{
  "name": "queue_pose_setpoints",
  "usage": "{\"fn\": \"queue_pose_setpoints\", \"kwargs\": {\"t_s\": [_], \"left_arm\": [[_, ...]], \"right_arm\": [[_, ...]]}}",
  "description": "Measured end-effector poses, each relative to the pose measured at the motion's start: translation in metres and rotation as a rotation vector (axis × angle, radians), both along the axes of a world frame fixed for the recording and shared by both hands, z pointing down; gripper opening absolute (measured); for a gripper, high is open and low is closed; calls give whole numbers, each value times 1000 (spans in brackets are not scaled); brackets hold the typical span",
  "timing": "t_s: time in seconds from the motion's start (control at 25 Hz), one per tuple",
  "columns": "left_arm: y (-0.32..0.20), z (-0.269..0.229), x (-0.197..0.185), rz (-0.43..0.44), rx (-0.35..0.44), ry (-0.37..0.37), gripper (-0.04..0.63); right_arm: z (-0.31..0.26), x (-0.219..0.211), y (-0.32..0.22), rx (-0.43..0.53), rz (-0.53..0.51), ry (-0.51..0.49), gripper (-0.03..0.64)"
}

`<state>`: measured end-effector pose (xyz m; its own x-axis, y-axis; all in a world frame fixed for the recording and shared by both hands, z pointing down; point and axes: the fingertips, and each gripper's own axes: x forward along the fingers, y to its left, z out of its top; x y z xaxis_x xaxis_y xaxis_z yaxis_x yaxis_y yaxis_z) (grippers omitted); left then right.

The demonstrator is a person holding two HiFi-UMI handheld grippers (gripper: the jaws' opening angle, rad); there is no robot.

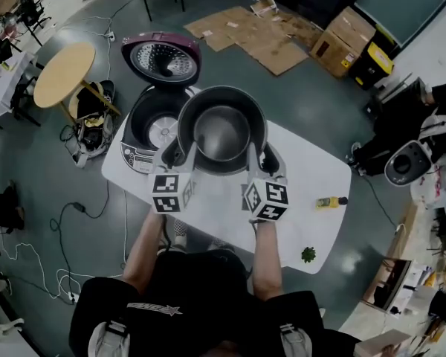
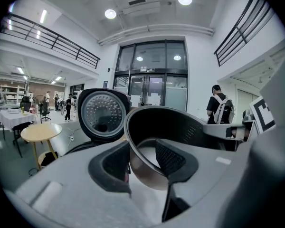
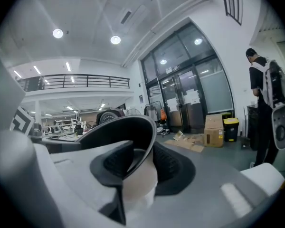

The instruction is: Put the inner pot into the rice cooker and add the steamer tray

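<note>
Above the white table (image 1: pixel 312 192), left gripper (image 1: pixel 172 153) and right gripper (image 1: pixel 266 155) jaws clamp the inner pot (image 1: pixel 221 132) at opposite rims.

Two bare forearms, left (image 1: pixel 143 248) and right (image 1: pixel 264 262), reach up-frame from bottom centre, roughly parallel. White left hand-held gripper (image 1: pixel 177 153) clamps the left rim of the dark round metal inner pot (image 1: pixel 221 131). Right hand-held gripper (image 1: pixel 262 155) clamps the right rim. On each, one black pad sits inside the wall and one outside.

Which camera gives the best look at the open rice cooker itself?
The head view: the rice cooker sits open on the table, cavity empty, partly behind the held inner pot. The left gripper view shows mainly its raised lid; the right gripper view just glimpses that lid.
</note>
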<state>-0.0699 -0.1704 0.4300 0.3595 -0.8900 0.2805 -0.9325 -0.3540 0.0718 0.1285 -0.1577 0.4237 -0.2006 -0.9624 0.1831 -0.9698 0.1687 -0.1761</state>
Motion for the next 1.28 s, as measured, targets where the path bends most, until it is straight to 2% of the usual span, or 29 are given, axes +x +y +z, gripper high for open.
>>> {"fn": "queue_pose_setpoints", "kwargs": {"t_s": [0.32,0.72,1.04,1.28], "left_arm": [[-12,-12,-80,-57,29,-2,179],[-28,-18,-159,-127,33,-7,176],[-39,-7,-209,-152,12,-14,175],[-50,8,-228,-144,-16,-20,175]], "right_arm": [[-11,-79,-22,25,-55,-6,127],[-15,-159,-51,29,-118,-8,127],[-5,-208,-66,10,-137,-14,127],[10,-228,-74,-20,-123,-7,127]]}}
